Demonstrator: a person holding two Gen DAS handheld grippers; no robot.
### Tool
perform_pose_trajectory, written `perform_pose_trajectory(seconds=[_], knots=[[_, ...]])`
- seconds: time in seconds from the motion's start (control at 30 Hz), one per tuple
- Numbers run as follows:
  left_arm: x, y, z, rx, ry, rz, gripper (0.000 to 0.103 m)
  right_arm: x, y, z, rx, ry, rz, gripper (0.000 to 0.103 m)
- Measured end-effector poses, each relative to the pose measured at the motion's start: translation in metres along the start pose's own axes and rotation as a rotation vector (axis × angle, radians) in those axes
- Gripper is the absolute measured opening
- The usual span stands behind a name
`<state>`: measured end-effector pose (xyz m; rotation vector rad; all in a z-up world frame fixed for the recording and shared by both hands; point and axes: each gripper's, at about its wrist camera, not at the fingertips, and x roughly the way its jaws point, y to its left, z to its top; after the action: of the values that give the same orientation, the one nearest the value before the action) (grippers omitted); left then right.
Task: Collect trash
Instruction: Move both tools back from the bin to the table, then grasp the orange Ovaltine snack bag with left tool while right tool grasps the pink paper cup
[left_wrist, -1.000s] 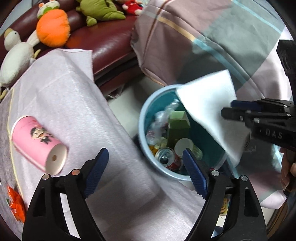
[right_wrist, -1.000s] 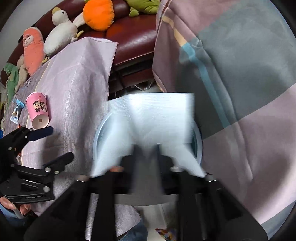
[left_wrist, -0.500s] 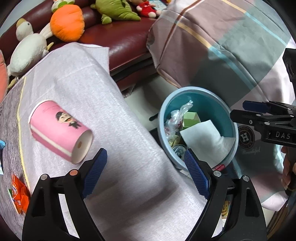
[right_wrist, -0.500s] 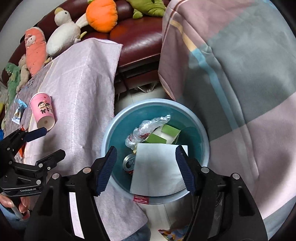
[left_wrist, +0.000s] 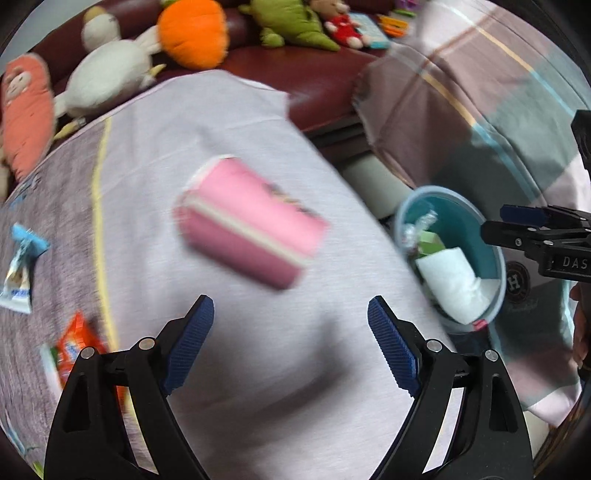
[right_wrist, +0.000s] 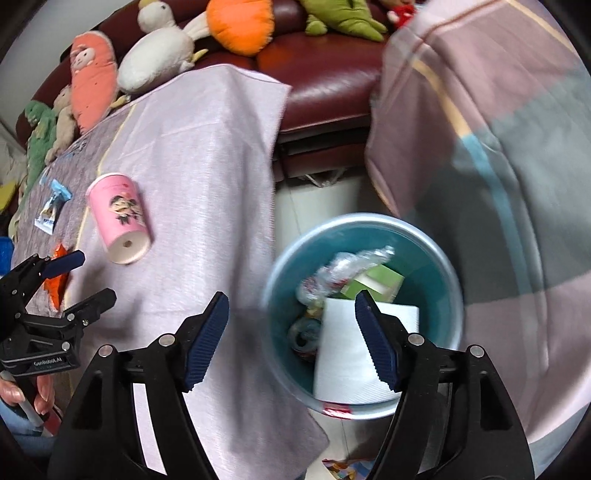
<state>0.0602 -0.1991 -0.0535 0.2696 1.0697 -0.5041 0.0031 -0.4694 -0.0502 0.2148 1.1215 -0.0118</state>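
Left gripper (left_wrist: 290, 345) hangs wide open and empty over the pale tablecloth (left_wrist: 229, 147), the pink paper cup (left_wrist: 249, 227) lying blurred just ahead. Right gripper (right_wrist: 291, 338), jaws spread and empty, looks into the blue trash bin (right_wrist: 436, 240); only there do the white napkin (right_wrist: 351, 354) and green carton (right_wrist: 376, 282) show clearly.

Pink cup (right_wrist: 120, 218) sideways on cloth
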Motion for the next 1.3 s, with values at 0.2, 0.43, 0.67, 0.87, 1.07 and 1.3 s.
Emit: perform_pose_trajectory(seconds=[0.2, 0.43, 0.67, 0.87, 1.07, 1.3], knots=[[-0.011, 0.059, -0.008, -0.097, -0.013, 0.034, 0.086, 0.008, 0.050, 0.021, -0.078, 0.010, 0.039, 0.068], [-0.019, 0.112, -0.014, -0.184, -0.030, 0.053, 0.086, 0.026, 0.117, 0.044, -0.191, 0.033, 0.082, 0.068], [-0.024, 0.152, -0.023, -0.255, -0.039, 0.049, 0.086, 0.058, 0.170, 0.066, -0.281, 0.094, 0.115, 0.068], [-0.024, 0.174, -0.033, -0.293, -0.039, 0.037, 0.086, 0.090, 0.197, 0.075, -0.331, 0.149, 0.099, 0.068], [-0.027, 0.180, -0.041, -0.314, -0.042, 0.020, 0.086, 0.088, 0.213, 0.068, -0.366, 0.156, 0.074, 0.063], [-0.044, 0.181, -0.056, -0.314, -0.070, 0.015, 0.086, 0.063, 0.228, 0.044, -0.398, 0.161, 0.080, 0.063]])
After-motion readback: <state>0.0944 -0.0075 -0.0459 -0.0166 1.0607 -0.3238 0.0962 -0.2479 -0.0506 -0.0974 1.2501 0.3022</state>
